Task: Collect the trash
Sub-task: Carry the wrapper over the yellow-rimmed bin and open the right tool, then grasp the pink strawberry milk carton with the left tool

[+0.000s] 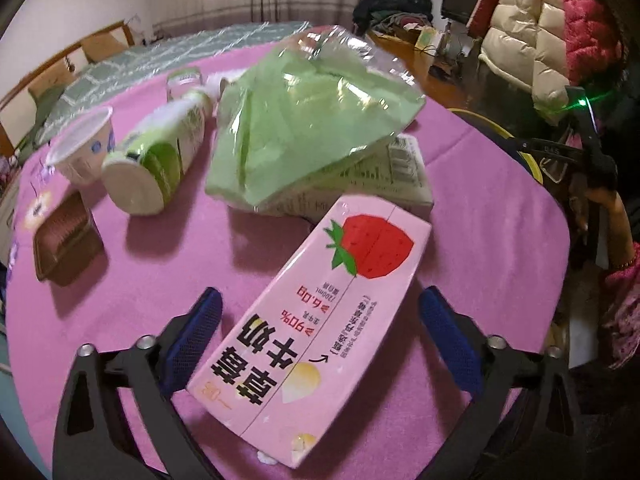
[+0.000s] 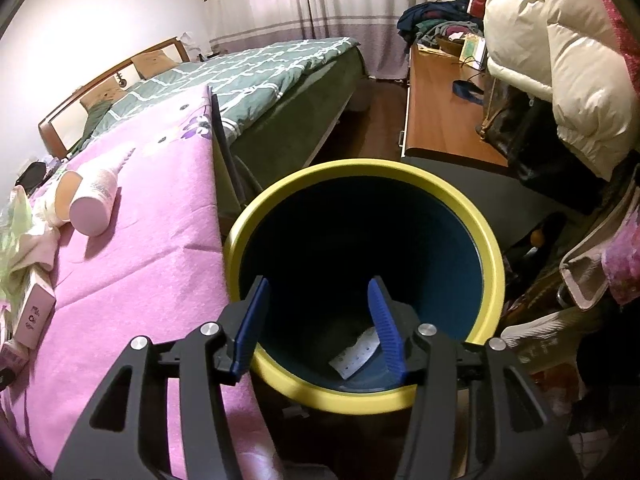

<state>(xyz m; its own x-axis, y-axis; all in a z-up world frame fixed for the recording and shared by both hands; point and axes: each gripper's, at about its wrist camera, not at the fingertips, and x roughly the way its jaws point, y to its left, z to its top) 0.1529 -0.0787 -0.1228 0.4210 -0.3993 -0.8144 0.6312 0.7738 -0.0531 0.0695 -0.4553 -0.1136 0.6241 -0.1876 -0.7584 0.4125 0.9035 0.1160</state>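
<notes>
Right now your left gripper point(image 1: 320, 316) straddles the pink strawberry milk carton point(image 1: 316, 316) lying on the pink tablecloth point(image 1: 480, 208), fingers apart, neither pad pressing it. Your right gripper point(image 2: 318, 300) hangs over the yellow-rimmed bin point(image 2: 486, 236), its 2 fingers apart and empty (a paper scrap point(image 2: 354, 354) lies inside).

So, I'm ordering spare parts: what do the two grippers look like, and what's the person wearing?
Both the left gripper and right gripper have black angular frames, silver bolts and blue ribbed finger pads. The sleeve is pink and floral.
</notes>
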